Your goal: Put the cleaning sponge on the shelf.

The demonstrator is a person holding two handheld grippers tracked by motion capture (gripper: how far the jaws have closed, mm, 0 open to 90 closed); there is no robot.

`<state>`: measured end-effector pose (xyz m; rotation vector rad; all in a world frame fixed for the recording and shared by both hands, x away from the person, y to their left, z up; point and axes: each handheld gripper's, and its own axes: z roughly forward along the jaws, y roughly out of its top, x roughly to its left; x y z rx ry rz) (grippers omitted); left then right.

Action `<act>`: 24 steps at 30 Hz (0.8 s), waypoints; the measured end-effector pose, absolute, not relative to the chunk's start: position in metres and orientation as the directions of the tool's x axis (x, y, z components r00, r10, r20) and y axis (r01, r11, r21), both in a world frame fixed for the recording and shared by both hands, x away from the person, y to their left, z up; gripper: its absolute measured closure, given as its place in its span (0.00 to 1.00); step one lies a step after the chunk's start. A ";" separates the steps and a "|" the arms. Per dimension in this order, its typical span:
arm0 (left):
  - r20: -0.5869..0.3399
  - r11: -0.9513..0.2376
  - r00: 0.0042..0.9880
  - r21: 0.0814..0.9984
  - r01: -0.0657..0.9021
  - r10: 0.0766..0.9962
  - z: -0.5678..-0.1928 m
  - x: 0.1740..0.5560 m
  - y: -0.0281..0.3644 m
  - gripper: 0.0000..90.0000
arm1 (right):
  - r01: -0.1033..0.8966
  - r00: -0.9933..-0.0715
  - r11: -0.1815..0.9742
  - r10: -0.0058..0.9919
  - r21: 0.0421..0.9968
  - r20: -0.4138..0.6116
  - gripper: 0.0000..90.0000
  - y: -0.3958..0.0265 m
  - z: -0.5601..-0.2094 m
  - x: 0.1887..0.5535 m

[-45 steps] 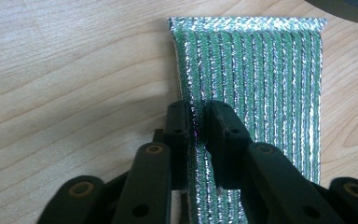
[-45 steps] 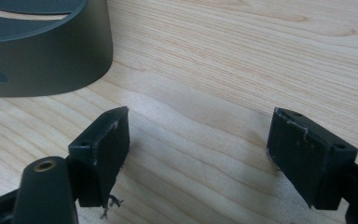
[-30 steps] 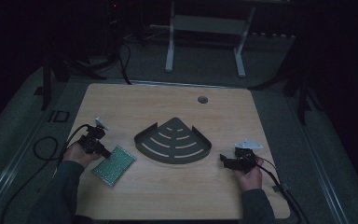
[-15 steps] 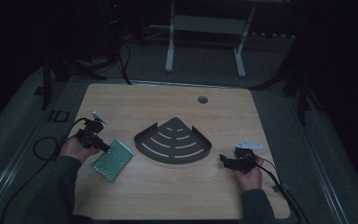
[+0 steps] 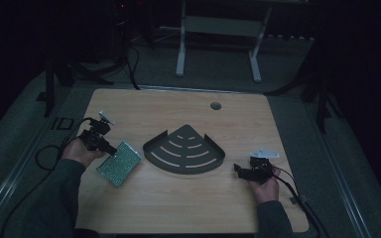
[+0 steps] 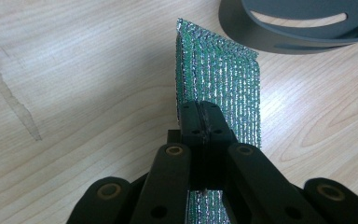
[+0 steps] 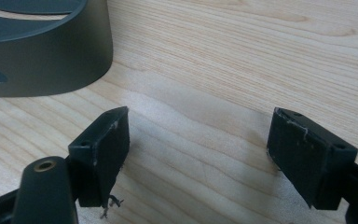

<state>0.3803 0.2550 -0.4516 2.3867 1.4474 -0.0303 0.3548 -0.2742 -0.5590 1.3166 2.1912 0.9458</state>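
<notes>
Jaws of left gripper pinched tight on edge of green glittery scouring pad, pad at table's left, just beside dark fan-shaped slotted rack in the middle. Likely rack-bound: keep grip firm, clear the rim. Right gripper rests wide open, empty, near rack's right wall.

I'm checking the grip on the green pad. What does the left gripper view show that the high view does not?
Left gripper view alone: the left gripper has its jaws shut on the edge of the green pad. High view alone: the right gripper open and apart, and the table's round hole. Both share the pad and the dark slotted tray.
</notes>
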 end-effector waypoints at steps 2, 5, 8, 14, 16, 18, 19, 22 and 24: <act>-0.196 -0.418 0.480 0.287 0.862 0.855 -0.448 0.381 0.254 1.00 | 0.604 -0.468 0.323 0.884 0.729 -0.004 0.23 -0.274 -0.559 0.355; -0.190 -0.424 0.485 0.288 0.859 0.854 -0.445 0.382 0.252 1.00 | 0.604 -0.468 0.323 0.884 0.729 -0.004 0.23 -0.274 -0.559 0.355; -0.183 -0.431 0.494 0.298 0.852 0.850 -0.439 0.384 0.250 1.00 | 0.604 -0.468 0.322 0.884 0.729 -0.003 0.23 -0.274 -0.559 0.355; -0.176 -0.447 0.508 0.297 0.844 0.843 -0.432 0.387 0.245 1.00 | 0.603 -0.468 0.323 0.884 0.729 -0.004 0.23 -0.274 -0.559 0.355; -0.178 -0.449 0.512 0.300 0.841 0.840 -0.430 0.388 0.244 1.00 | 0.603 -0.468 0.322 0.884 0.729 -0.003 0.23 -0.274 -0.559 0.355; -0.177 -0.455 0.518 0.301 0.838 0.837 -0.428 0.389 0.242 1.00 | 0.603 -0.468 0.322 0.884 0.729 -0.003 0.23 -0.274 -0.559 0.355; -0.177 -0.461 0.523 0.299 0.836 0.834 -0.427 0.389 0.242 1.00 | 0.603 -0.468 0.322 0.884 0.730 -0.004 0.23 -0.274 -0.559 0.355; -0.172 -0.471 0.532 0.298 0.830 0.829 -0.424 0.391 0.239 1.00 | 0.603 -0.468 0.322 0.884 0.730 -0.003 0.23 -0.274 -0.559 0.355; -0.172 -0.473 0.535 0.302 0.828 0.827 -0.422 0.392 0.238 1.00 | 0.603 -0.468 0.322 0.884 0.730 -0.003 0.23 -0.274 -0.559 0.355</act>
